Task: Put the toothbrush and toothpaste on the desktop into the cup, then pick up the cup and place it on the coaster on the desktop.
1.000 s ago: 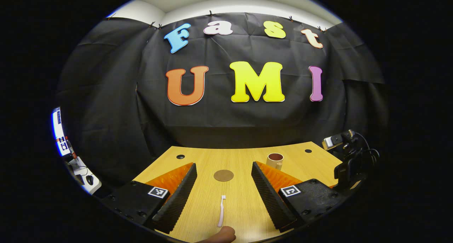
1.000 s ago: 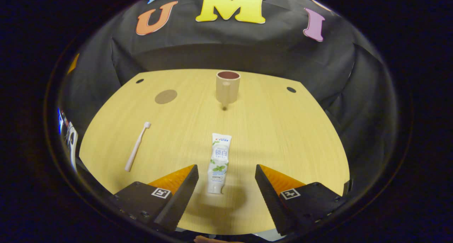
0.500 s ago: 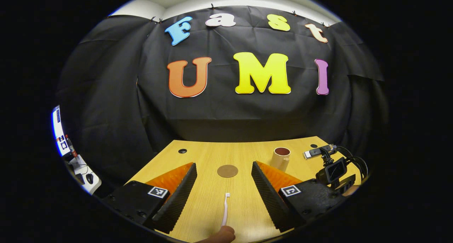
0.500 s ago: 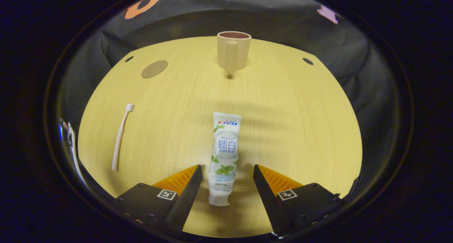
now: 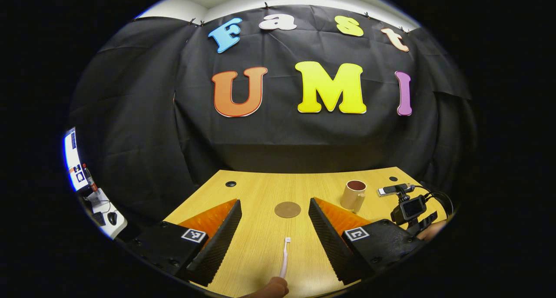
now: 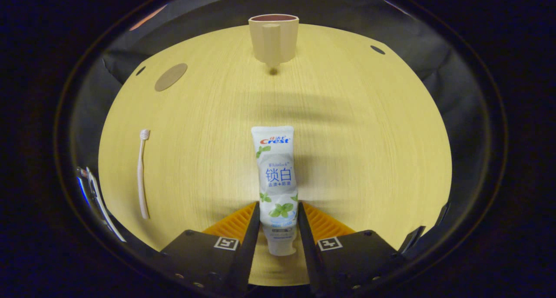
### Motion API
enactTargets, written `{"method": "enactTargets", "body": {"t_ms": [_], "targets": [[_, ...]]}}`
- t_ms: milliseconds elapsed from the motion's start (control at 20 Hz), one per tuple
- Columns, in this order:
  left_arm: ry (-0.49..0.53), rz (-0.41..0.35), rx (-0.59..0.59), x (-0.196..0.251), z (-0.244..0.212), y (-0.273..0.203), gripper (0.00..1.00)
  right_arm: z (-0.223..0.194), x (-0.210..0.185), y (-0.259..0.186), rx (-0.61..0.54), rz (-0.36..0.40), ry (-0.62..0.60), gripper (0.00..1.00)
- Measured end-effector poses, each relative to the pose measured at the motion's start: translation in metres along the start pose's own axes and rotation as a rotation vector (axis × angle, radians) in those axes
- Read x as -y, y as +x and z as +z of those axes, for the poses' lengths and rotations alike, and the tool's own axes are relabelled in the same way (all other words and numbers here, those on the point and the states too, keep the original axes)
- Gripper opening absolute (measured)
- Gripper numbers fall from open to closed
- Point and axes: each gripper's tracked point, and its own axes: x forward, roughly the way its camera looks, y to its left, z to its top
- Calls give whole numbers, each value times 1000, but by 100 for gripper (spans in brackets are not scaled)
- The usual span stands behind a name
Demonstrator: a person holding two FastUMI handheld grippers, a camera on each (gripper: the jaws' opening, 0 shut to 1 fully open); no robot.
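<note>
Now your right gripper [image 6: 278,228] has its jaws clamped on the toothpaste [image 6: 276,180] on the pale wood tabletop [image 6: 356,128]; left gripper [image 5: 273,235] jaws apart, black cloth wall [image 5: 130,115] behind.

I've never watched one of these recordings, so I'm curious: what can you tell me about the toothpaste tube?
The white plastic toothpaste tube with green leaf prints lies flat on the pale wooden desktop, crimped end pointing toward the beige cup, cap end nearest the camera. The right hand-held gripper has its two fingers closed against the tube's sides near the cap. The tube looks full and undented.
</note>
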Motion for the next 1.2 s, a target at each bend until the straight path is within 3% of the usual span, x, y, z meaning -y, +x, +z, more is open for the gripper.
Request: {"method": "enactTargets", "body": {"t_ms": [350,700,950,1200], "targets": [[-29,15,-21,-3,-7,5,99,-1,-2,0,-25,41,28,43],[-31,21,-49,-6,-20,7,99,2,-5,-1,-19,58,65,43],[-60,-6,-109,-5,-57,15,99,0,-7,1,22,97,87,43],[-58,-41,-254,3,-125,29,100,1,-6,3,63,133,86,43]]}}
